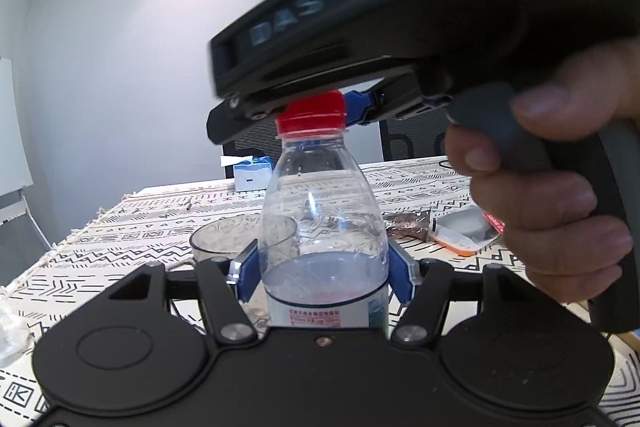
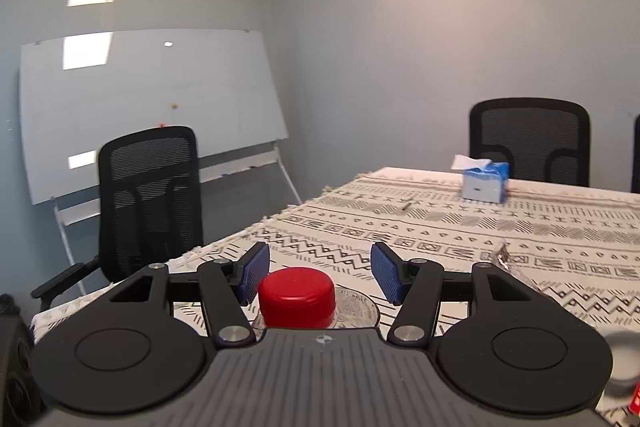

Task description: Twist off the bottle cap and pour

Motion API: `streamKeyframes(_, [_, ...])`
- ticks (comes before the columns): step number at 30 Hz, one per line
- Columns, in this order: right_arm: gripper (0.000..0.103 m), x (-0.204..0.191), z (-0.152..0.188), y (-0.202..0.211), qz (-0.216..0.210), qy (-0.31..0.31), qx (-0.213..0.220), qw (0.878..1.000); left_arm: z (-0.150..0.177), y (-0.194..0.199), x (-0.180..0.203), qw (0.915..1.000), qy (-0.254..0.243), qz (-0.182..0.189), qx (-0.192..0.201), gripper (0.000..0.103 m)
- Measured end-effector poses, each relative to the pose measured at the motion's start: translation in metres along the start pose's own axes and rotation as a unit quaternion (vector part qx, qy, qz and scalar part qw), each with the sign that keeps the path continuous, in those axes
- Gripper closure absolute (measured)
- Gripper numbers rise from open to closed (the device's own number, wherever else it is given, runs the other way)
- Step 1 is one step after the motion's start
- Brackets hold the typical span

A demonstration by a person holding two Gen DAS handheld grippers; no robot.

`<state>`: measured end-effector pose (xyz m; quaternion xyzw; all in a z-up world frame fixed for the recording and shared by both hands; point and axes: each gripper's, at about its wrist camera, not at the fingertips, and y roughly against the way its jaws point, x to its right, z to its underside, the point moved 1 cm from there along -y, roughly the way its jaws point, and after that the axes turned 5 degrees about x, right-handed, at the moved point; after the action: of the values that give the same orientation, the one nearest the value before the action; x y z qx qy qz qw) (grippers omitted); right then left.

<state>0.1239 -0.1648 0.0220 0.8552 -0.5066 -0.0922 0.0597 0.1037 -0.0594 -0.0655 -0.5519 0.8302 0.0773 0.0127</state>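
A clear plastic bottle with a red cap and some liquid in its lower part stands upright on the table. My left gripper is shut on the bottle's body, blue pads on both sides. My right gripper is open, its blue pads apart on either side of the red cap with a gap on each side. In the left wrist view the right gripper hovers at cap height, held by a hand. A clear glass cup stands just behind the bottle.
A patterned cloth covers the table. A blue tissue box stands at the far side. A brown wrapper and a white-orange packet lie to the right. Black chairs and a whiteboard stand beyond.
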Motion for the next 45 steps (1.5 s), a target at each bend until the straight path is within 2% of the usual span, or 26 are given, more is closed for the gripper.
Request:
streamKeyframes(5, [0.061, -0.012, 0.006, -0.002, 0.028, 0.035, 0.004, 0.999, 0.000, -0.003, 0.001, 0.9999, 0.000, -0.010, -0.002, 0.038])
streamKeyframes(7, [0.066, -0.014, 0.009, -0.002, 0.020, 0.038, 0.000, 0.999, 0.000, -0.001, 0.003, 1.0000, -0.002, -0.010, -0.002, 0.038])
streamKeyframes(8, [0.074, -0.014, 0.010, -0.002, 0.013, 0.040, -0.003, 0.999, 0.000, 0.002, 0.007, 0.9999, -0.003, -0.010, -0.001, 0.038])
streamKeyframes(12, [0.075, -0.015, 0.011, -0.002, -0.005, 0.050, 0.008, 0.999, 0.002, 0.003, 0.008, 1.0000, 0.001, -0.005, 0.000, 0.038])
streamKeyframes(17, [0.076, -0.005, 0.019, 0.000, -0.069, 0.059, 0.029, 0.995, 0.001, -0.007, -0.003, 0.9999, 0.012, 0.004, 0.000, 0.039])
streamKeyframes(21, [0.078, 0.013, 0.012, -0.003, -0.155, 0.077, 0.054, 0.983, 0.001, -0.008, -0.005, 0.9998, 0.016, 0.013, 0.000, 0.039])
streamKeyframes(24, [0.077, 0.021, 0.007, -0.006, -0.184, 0.062, 0.042, 0.980, 0.002, -0.009, -0.004, 0.9998, 0.012, 0.014, 0.001, 0.039])
streamKeyframes(27, [0.073, 0.016, 0.004, -0.003, -0.152, 0.043, 0.030, 0.987, 0.001, -0.010, -0.002, 0.9999, 0.008, 0.011, 0.001, 0.038])
streamKeyframes(32, [0.072, 0.001, 0.003, 0.005, -0.059, 0.005, 0.018, 0.998, 0.002, -0.010, -0.001, 1.0000, 0.008, 0.006, -0.001, 0.038])
streamKeyframes(36, [0.074, -0.011, 0.007, 0.004, -0.021, 0.016, 0.017, 1.000, 0.001, -0.007, -0.004, 0.9999, 0.012, 0.007, -0.002, 0.038])
streamKeyframes(39, [0.074, -0.012, 0.011, 0.002, -0.039, 0.040, 0.024, 0.998, 0.001, -0.008, -0.008, 0.9997, 0.021, 0.008, -0.005, 0.038])
streamKeyframes(45, [0.074, 0.011, 0.016, -0.001, -0.136, 0.061, 0.048, 0.988, 0.000, -0.019, -0.011, 0.9996, 0.027, 0.006, -0.006, 0.039])
